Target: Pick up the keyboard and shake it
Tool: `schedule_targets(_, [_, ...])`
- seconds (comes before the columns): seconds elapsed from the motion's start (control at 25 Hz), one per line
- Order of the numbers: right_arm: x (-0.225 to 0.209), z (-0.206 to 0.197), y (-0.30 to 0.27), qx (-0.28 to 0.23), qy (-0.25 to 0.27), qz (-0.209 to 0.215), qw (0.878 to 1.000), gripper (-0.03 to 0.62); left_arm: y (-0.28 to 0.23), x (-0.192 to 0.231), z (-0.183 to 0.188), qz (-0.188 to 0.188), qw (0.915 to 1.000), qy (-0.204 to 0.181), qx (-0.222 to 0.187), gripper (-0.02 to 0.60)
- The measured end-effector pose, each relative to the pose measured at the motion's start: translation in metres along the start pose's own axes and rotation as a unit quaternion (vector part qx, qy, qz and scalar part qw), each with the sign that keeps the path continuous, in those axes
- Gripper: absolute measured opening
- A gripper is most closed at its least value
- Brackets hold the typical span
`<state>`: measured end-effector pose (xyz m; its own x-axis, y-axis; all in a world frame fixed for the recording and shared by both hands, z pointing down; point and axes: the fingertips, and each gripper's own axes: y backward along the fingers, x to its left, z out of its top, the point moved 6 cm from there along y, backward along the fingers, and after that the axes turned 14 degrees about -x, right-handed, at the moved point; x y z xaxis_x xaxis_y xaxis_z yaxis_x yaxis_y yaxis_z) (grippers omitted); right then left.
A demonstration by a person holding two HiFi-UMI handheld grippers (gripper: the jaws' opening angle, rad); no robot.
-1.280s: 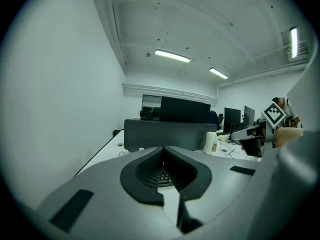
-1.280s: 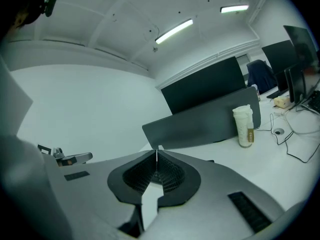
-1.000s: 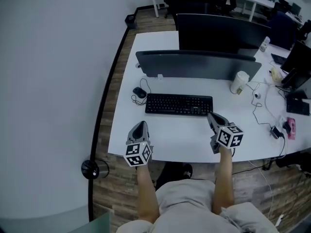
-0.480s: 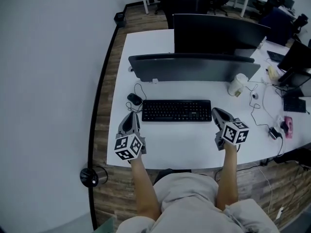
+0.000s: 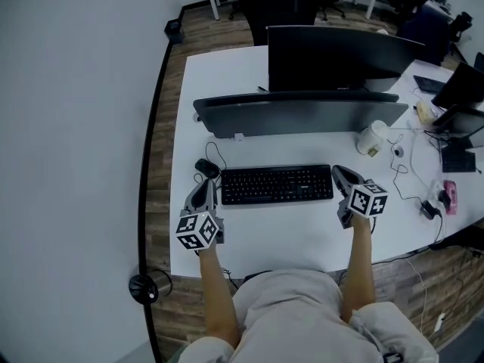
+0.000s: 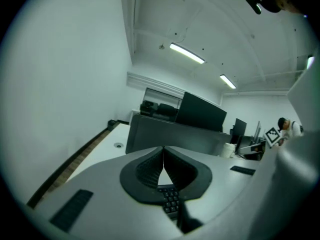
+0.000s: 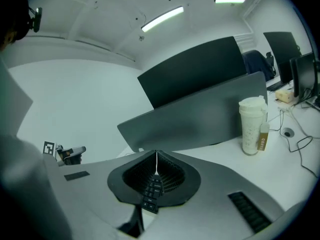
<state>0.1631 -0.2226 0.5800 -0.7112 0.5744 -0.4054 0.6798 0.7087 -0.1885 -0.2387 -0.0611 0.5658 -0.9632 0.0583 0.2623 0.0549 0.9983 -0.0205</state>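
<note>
1. Left tongs (image 5: 203, 187) (image 6: 163, 149): jaws pressed together tip to tip, nothing gripped. They sit just off the 9 o'clock end of the keyboard, tips pointing toward 12 o'clock. Contact with the keyboard cannot be told. The marker cube is at the rear, toward 6 o'clock.
2. Right tongs (image 5: 340, 174) (image 7: 156, 154): jaws likewise closed tip to tip, nothing gripped. They sit just off the keyboard's 3 o'clock end, tips angled toward 11 o'clock.
3. Keyboard (image 5: 276, 184) (image 6: 171, 201) (image 7: 151, 191): black, lying flat on the worktop, long edge running 9 to 3 o'clock, between the two tongs. Rows of its keys show beneath the closed tips in each gripper view.
4. Mouse (image 5: 206, 169): black, corded, at 10 o'clock of the keyboard, just beyond the left tongs.
5. Long dark-grey panel (image 5: 299, 113) (image 7: 200, 119): at 12 o'clock of the keyboard, apart from it.
6. Black monitor (image 5: 333, 50) (image 7: 192, 71): directly behind the panel.
7. Paper cup (image 5: 370, 138) (image 7: 251, 125): white, lidded, upright, at 2 o'clock of the keyboard, by the panel's right end.
8. Worktop (image 5: 257, 237): white, with loose cables (image 5: 408, 169) at 3 o'clock, past the right tongs.
</note>
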Motion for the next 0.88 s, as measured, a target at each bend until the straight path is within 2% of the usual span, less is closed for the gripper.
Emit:
schedule_targets(0.08, [-0.010, -0.013, -0.006, 0.017, -0.010, 0.003, 1.000, 0.041, -0.006, 0.007, -0.014, -0.033, 0.9990, 0.000, 0.031, 0.017])
schedule_targets(0.16, [-0.028, -0.030, -0.012, 0.036, -0.018, -0.004, 0.999, 0.040, -0.013, 0.023, -0.032, -0.047, 0.9966, 0.010, 0.067, 0.017])
schedule_targets(0.24, [-0.054, -0.055, -0.012, 0.073, -0.023, -0.015, 0.997, 0.040, -0.022, 0.040, -0.060, -0.056, 0.9925, 0.036, 0.103, 0.017])
schedule_targets(0.36, [-0.091, -0.097, 0.005, 0.138, -0.022, -0.030, 0.990, 0.040, -0.025, 0.061, -0.104, -0.069, 0.9811, 0.088, 0.157, 0.017])
schedule_targets(0.44, [-0.107, -0.109, 0.013, 0.154, -0.027, -0.040, 0.987, 0.040, -0.028, 0.078, -0.125, -0.064, 0.9734, 0.119, 0.185, 0.017])
schedule_targets(0.52, [-0.118, -0.112, 0.018, 0.153, -0.046, -0.048, 0.986, 0.040, -0.031, 0.090, -0.143, -0.055, 0.9653, 0.146, 0.210, 0.020])
schedule_targets(0.56, [-0.122, -0.114, 0.020, 0.150, -0.059, -0.053, 0.985, 0.040, -0.032, 0.094, -0.151, -0.051, 0.9604, 0.161, 0.221, 0.050])
schedule_targets(0.64, [-0.127, -0.116, 0.019, 0.137, -0.083, -0.060, 0.985, 0.041, -0.036, 0.097, -0.166, -0.057, 0.9485, 0.198, 0.241, 0.165])
schedule_targets(0.72, [-0.132, -0.114, 0.012, 0.116, -0.099, -0.064, 0.986, 0.041, -0.044, 0.090, -0.179, -0.072, 0.9371, 0.223, 0.259, 0.236])
schedule_targets(0.8, [-0.132, -0.116, 0.006, 0.091, -0.119, -0.069, 0.986, 0.041, -0.048, 0.088, -0.186, -0.074, 0.9319, 0.220, 0.279, 0.265])
schedule_targets(0.88, [-0.131, -0.122, 0.001, 0.074, -0.140, -0.076, 0.984, 0.041, -0.051, 0.087, -0.188, -0.070, 0.9294, 0.218, 0.290, 0.265])
